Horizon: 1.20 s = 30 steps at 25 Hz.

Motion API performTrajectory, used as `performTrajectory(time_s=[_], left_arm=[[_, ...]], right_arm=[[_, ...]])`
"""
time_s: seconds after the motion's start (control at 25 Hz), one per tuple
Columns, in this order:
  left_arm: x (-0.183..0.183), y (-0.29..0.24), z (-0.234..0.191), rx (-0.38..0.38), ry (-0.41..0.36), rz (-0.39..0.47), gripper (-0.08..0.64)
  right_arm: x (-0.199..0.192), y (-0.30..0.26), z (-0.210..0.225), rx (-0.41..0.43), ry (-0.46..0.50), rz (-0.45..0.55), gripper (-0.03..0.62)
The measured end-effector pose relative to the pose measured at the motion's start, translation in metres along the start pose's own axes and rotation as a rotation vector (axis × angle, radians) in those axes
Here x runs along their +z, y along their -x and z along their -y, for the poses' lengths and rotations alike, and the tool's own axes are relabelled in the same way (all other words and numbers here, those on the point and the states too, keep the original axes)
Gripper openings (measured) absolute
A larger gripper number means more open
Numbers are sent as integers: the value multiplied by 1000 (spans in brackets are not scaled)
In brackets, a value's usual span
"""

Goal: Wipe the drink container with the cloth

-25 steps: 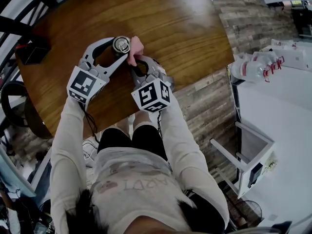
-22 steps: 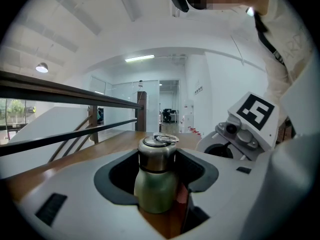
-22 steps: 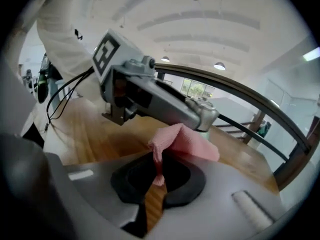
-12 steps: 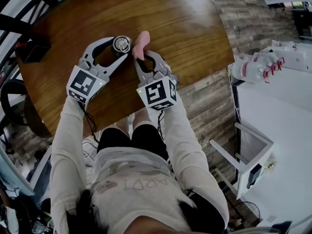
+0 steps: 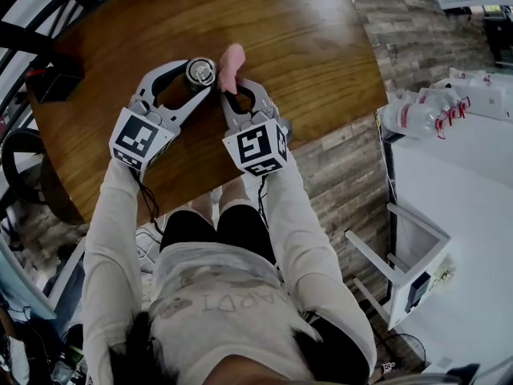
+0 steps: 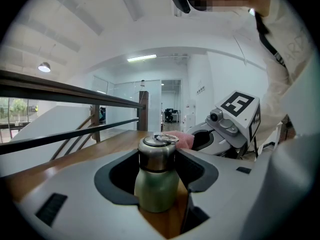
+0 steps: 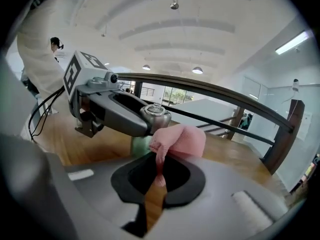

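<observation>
A small green drink bottle (image 6: 156, 181) with a steel cap (image 5: 200, 71) stands on the round wooden table (image 5: 304, 38). My left gripper (image 5: 195, 79) is shut on the bottle's body; the left gripper view shows both jaws pressing its sides. A pink cloth (image 5: 231, 64) bunches against the bottle's right side, just below the cap. My right gripper (image 5: 228, 87) is shut on the cloth (image 7: 180, 140), whose pinched tail hangs down between the jaws. The bottle's green body (image 7: 141, 146) shows only partly behind the cloth in the right gripper view.
A dark box (image 5: 54, 83) sits near the table's left edge. Black railings (image 5: 32, 22) run along the far left. On a white surface to the right lies a pack of plastic water bottles (image 5: 417, 109). A white stool (image 5: 405, 251) stands on the plank floor.
My right gripper has carried the pink cloth forward along the bottle's right side, away from me. The left gripper and the bottle have stayed where they were.
</observation>
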<state>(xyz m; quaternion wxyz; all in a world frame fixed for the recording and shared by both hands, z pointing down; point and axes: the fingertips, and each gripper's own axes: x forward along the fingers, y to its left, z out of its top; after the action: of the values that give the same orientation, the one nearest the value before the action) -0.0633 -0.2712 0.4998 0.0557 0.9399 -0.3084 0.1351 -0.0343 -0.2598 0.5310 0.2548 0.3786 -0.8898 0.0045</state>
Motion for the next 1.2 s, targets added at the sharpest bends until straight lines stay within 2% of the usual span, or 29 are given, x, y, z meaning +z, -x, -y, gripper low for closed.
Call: performTrajectory(time_s=[0.16,0.36,0.56,0.68,0.84,1.2], left_arm=[[0,1,1,6,-1,3,230],[-3,0,0,6,1,1,230],[1,0,0,6,2,11,230],[2,0,1,7,2,10,230],[2,0,2,5,1,8,230],[2,1,-1,1,2,12,230]], right_arm=[[-8,-1,-7,17,-7,-29,21],[-24,-6,-37,90,42,-75,21],[-19,-18,-70,166,126,-79,21],[-16,-25,-82,188,144,-77,21],[-15,-25,-82,186,136,-69,21],[-30,-11,-43,100,35,-92,23]])
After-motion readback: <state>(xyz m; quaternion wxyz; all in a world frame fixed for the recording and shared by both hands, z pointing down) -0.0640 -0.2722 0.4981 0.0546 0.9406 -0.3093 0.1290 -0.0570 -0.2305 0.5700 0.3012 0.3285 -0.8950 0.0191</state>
